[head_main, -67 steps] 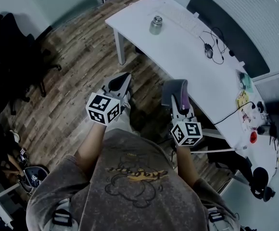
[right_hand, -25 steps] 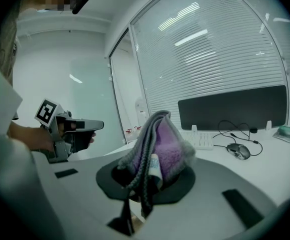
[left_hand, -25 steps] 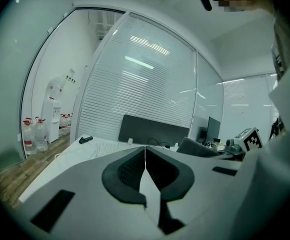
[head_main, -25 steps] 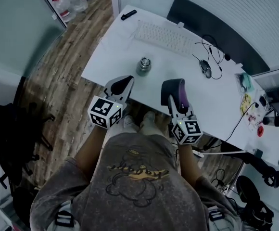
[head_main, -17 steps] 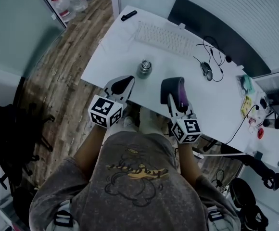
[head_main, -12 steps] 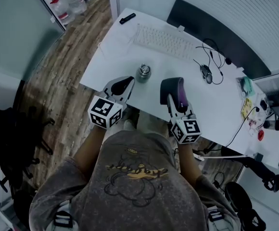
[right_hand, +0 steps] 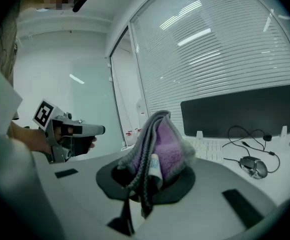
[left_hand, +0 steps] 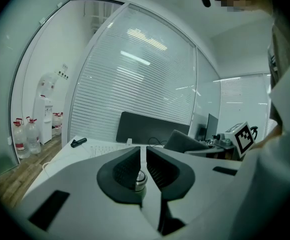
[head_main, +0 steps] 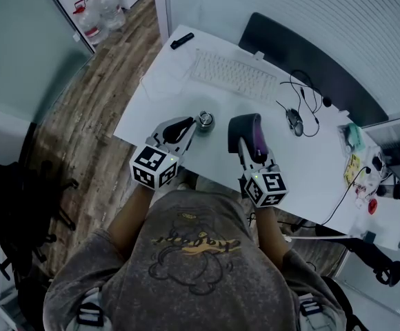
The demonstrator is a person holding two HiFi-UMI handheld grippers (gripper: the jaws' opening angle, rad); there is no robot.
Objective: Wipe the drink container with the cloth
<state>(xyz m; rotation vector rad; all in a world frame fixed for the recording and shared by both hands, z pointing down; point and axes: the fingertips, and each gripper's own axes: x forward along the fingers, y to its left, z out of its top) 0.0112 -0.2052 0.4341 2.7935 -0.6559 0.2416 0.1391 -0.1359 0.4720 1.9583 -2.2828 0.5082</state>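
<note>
Your left claw [head_main: 185,125], shut and empty, sits just at 9 o'clock of the drink container [head_main: 205,121] on the surface [head_main: 303,158], while your right claw [head_main: 245,136] grips the cloth [head_main: 250,125] at its 3 o'clock.

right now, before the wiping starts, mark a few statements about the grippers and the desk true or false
1. The right gripper holds the cloth in its jaws. True.
2. The left gripper has its jaws clamped on the drink container. False: its jaws are together with nothing held between them, and the container stands on the desk just ahead of them.
3. The drink container lies on its side. False: it stands upright, lid up.
4. A keyboard lies on the desk beyond the container. True.
</note>
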